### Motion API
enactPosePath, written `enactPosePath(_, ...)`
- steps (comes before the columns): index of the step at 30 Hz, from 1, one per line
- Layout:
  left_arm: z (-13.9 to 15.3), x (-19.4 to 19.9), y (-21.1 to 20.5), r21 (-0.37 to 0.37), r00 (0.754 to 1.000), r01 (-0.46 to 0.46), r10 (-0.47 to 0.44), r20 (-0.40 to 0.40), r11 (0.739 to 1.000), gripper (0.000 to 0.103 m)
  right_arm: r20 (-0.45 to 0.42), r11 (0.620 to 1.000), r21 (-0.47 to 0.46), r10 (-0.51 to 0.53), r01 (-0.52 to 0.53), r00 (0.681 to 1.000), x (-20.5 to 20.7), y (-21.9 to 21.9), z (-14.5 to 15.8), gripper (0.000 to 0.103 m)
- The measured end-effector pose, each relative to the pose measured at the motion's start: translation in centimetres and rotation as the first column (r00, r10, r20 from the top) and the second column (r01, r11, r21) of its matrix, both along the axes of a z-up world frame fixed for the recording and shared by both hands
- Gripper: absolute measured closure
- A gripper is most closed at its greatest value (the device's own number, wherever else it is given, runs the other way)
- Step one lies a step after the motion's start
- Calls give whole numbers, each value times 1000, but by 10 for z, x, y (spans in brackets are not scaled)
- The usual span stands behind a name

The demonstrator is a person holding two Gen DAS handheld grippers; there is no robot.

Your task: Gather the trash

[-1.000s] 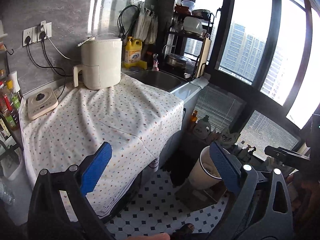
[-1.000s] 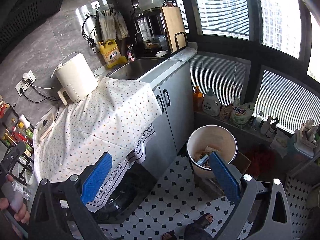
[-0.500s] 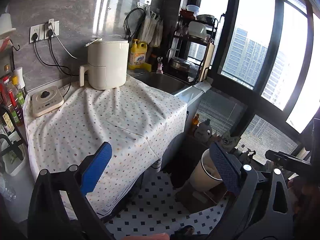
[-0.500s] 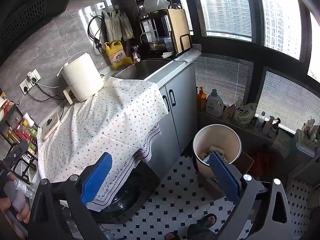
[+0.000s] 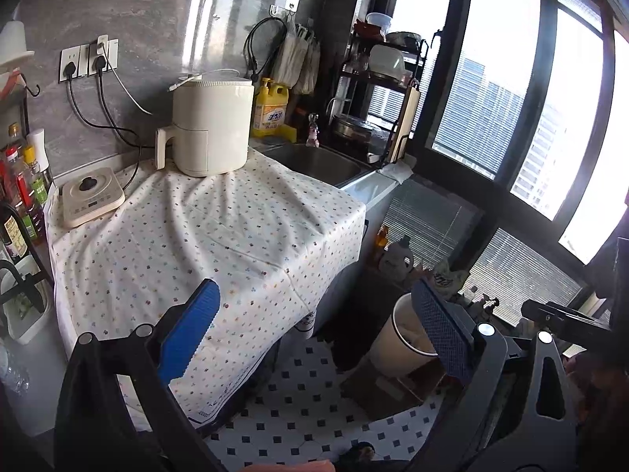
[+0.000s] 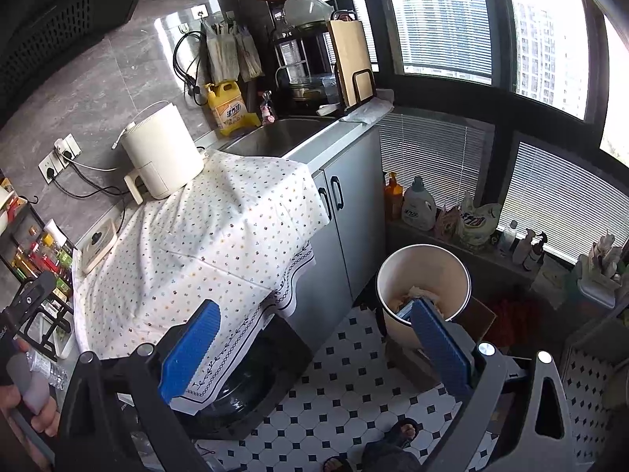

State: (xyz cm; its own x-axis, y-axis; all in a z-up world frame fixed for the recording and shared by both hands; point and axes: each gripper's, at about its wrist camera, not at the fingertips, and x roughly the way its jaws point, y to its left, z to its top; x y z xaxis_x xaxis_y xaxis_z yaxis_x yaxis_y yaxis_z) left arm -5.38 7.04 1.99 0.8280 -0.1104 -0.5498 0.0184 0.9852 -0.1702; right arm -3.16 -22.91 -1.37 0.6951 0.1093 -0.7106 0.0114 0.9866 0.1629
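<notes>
Both claws are spread wide and carry nothing: our left claw (image 5: 314, 338) hangs over the front edge of the desk (image 5: 220, 232) with its dotted cloth, and our right claw (image 6: 314, 350) hangs past the desk's front right corner, above the tiled floor (image 6: 346, 401). Over the last second both views have pulled up and back, so the air fryer (image 5: 210, 126) at the desk's back edge and the small scale (image 5: 92, 196) near its back left corner sit lower in the left view. Nothing loose lies on the cloth now. The trash bin (image 6: 422, 287) stands on the floor well apart from the desk, with crumpled paper and a blue-edged scrap inside. We judge the drop is done and we are backing off; either the collecting is finished or the next piece lies out of view.
</notes>
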Motion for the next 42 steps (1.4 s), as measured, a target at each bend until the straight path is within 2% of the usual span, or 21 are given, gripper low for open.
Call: enactPosePath(42, -9, 16, -10, -10, 1000, -18, 17, -20, 1000, 6, -8, 1000, -9, 8, -9, 1000, 9, -2, -8, 8)
